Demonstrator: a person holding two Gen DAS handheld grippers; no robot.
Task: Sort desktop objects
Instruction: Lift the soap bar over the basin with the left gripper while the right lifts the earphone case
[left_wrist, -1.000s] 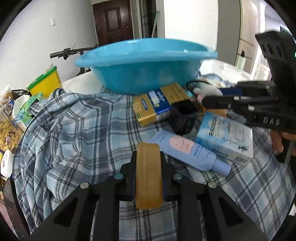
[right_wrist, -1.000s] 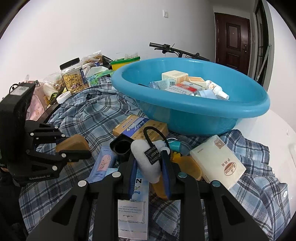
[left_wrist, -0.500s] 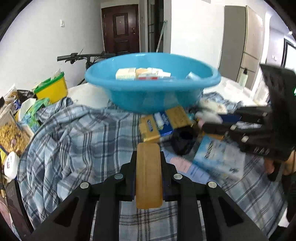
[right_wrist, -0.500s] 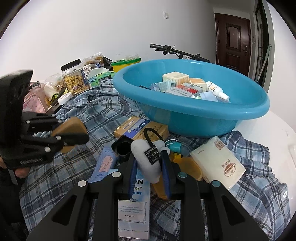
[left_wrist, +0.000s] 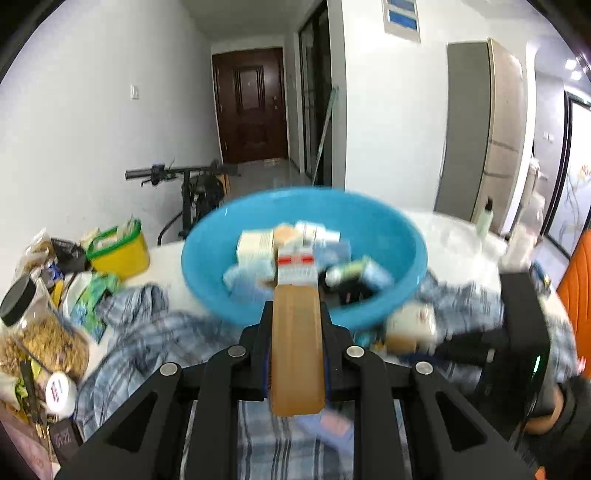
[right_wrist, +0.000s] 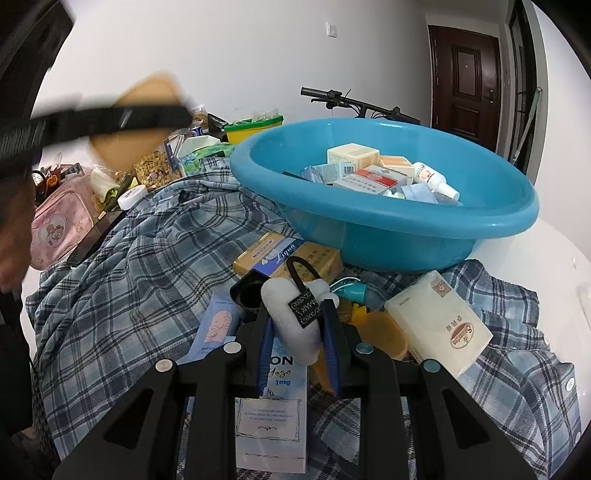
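**Tan bar over the basin, plush charm waiting**

We hold a flat tan bar (left_wrist: 297, 347) in the left hand-held gripper (left_wrist: 297, 369), its jaws clamped on the two broad faces. The bar has rounded corners and a matte, waxy look; we judge it stiff, light and perhaps a little slick, so the grip across the flat faces suits it better than one on the narrow edges. In the left wrist view it sits in line with the blue basin (left_wrist: 402, 236), raised above the cloth; in the right wrist view it shows blurred at the upper left (right_wrist: 136, 122).

The right hand-held gripper (right_wrist: 295, 332) is closed on a white plush charm (right_wrist: 291, 325) with a black loop and a small black tag. It is soft and will squash, so we think the squeeze on its body is safe; the loop could snag.

The basin is smooth plastic, round and deep, and already holds card boxes and a small white bottle (right_wrist: 432, 179). Below the right hand-held gripper, on the blue plaid cloth (right_wrist: 129, 280) over the table, lie a gold and blue box (right_wrist: 291, 254), a cream pack (right_wrist: 439, 325), a pale blue tube (right_wrist: 218, 325) and a light blue box (right_wrist: 271, 413). These look rigid and light, easy to pinch across their thin sides.
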